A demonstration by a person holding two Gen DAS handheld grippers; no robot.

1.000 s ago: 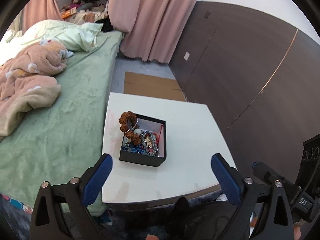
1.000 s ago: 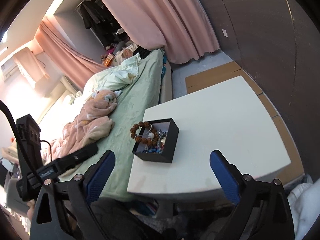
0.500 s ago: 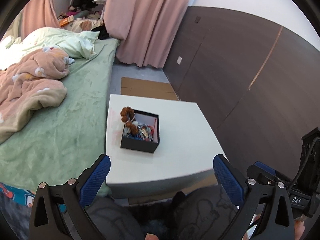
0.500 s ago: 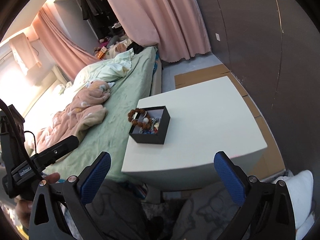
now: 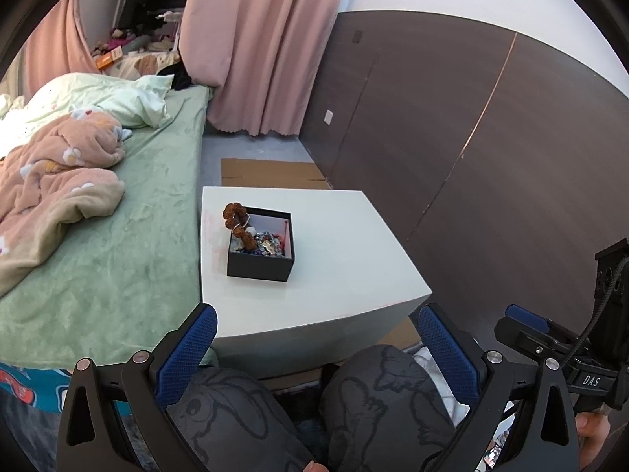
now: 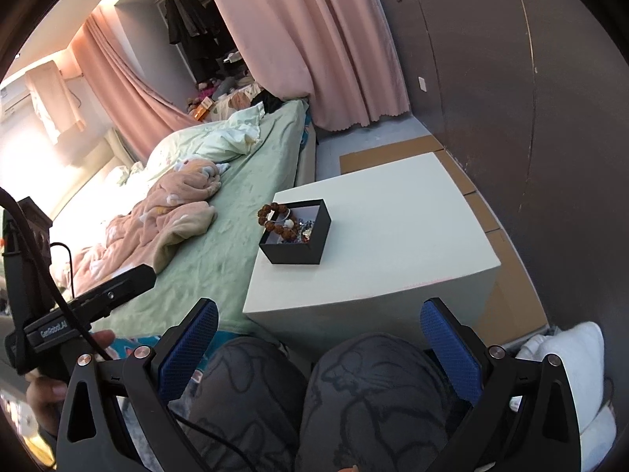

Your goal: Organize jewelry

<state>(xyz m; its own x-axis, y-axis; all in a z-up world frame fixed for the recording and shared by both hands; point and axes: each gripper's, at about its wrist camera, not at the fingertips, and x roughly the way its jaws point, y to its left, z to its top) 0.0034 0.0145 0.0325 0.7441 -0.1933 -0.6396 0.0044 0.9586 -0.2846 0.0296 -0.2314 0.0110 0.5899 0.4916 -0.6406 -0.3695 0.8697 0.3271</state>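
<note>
A black open box (image 5: 260,265) (image 6: 295,255) stands on a white table (image 5: 346,259) (image 6: 393,244), near its left side. It holds mixed jewelry. A brown bead bracelet (image 5: 236,220) (image 6: 275,218) hangs over the box's far left rim. My left gripper (image 5: 316,340) is open and empty, held back from the table above the person's knees. My right gripper (image 6: 318,334) is open and empty too, also short of the table's near edge.
A bed with a green sheet (image 5: 118,244) and a pink blanket (image 5: 55,181) runs along the table's left. A dark panelled wall (image 5: 471,157) is on the right. Flat cardboard (image 5: 271,175) lies on the floor behind the table. The person's knees (image 6: 314,393) are below both grippers.
Both grippers have pulled back and away from the table; the box looks smaller and the knees have come into view. Both stayed open.
</note>
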